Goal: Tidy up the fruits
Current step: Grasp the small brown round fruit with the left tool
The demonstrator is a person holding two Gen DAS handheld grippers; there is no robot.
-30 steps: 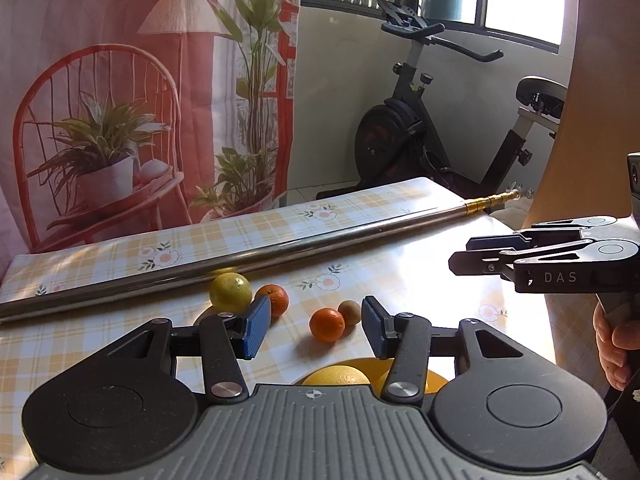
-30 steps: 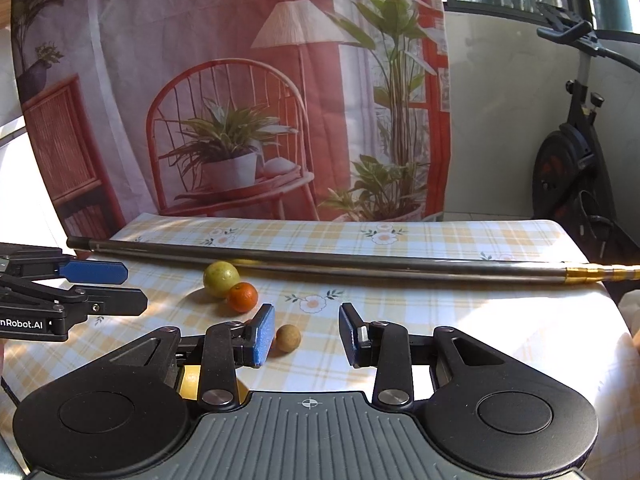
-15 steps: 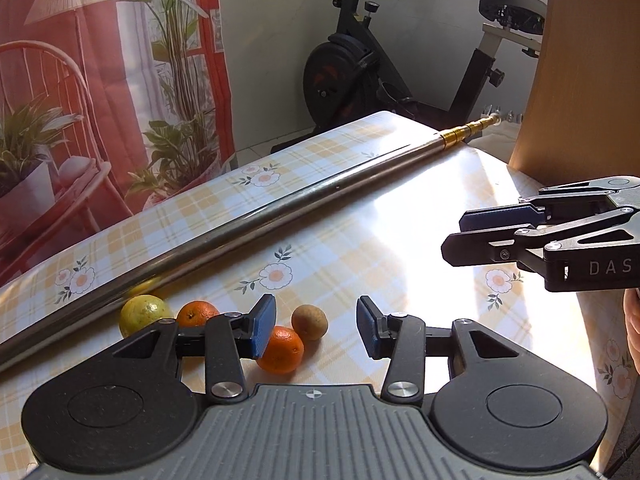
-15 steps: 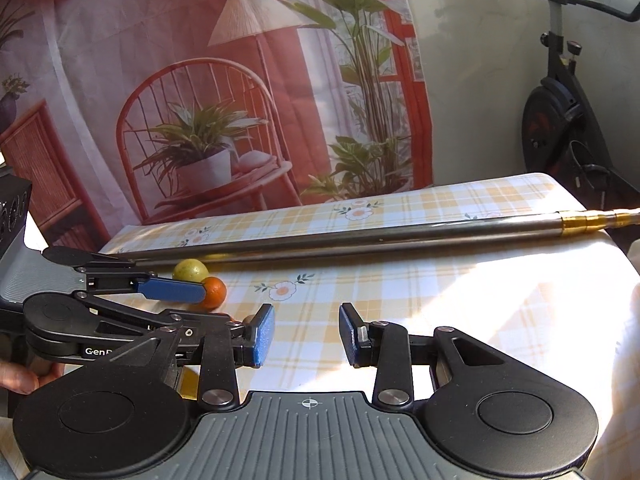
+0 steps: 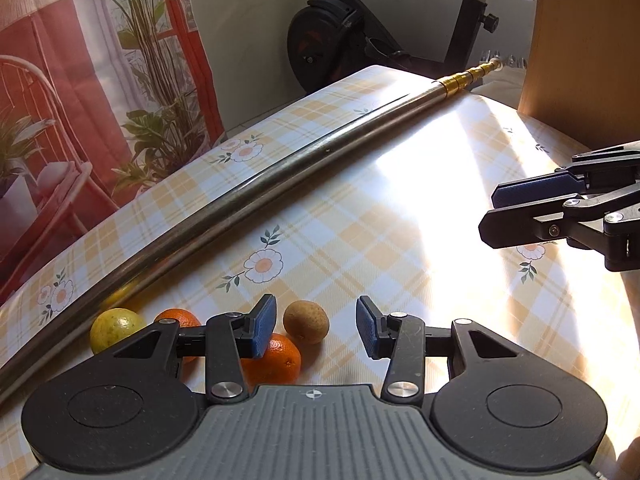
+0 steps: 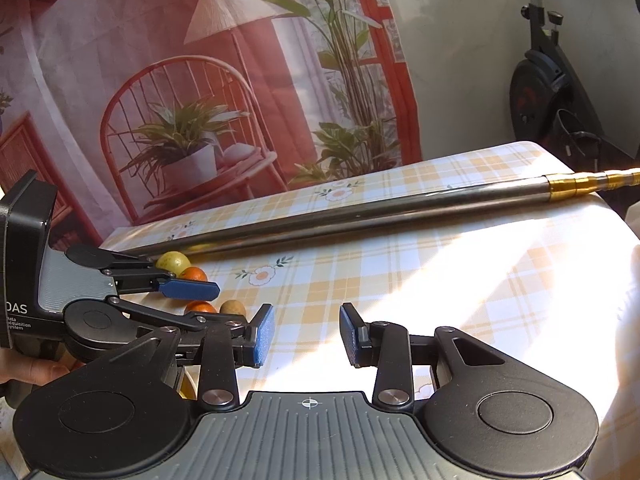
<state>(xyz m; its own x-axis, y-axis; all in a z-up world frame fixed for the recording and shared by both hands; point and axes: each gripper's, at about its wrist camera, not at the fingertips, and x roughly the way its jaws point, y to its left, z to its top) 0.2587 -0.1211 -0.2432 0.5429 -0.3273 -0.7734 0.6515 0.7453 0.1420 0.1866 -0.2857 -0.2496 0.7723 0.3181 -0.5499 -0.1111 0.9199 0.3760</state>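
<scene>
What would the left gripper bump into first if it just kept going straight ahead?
Probably the brown fruit, which sits just ahead between the open fingers of the left gripper, slightly left of centre. If the gripper passes above it, the metal pole comes next. Depth is hard to judge.

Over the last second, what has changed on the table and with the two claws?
The left claw has come forward and down toward the fruit, so the brown fruit and near orange now lie just ahead of it. The right claw swung right, off the fruit. Neither took hold of anything; both stayed open. The fruits, including the yellow-green fruit, and the metal pole did not move.
</scene>
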